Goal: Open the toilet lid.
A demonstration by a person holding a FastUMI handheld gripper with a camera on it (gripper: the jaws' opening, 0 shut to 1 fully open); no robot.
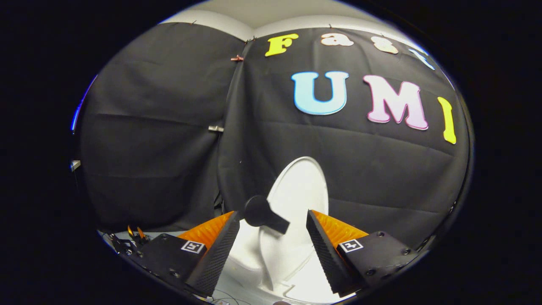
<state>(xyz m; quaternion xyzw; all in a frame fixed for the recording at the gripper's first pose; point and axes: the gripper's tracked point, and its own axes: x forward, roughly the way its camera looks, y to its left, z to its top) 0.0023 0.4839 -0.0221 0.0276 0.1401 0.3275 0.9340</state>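
Now — toilet lid (298, 190) upright, long axis near vertical, just ahead between the fingers | black knob (262, 214) by the left one | gripper (273, 231) spread wide — grips nothing

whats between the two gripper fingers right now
In the gripper view, the open gripper has a black knob handle between its fingers, untouched, and behind it the raised white toilet lid.
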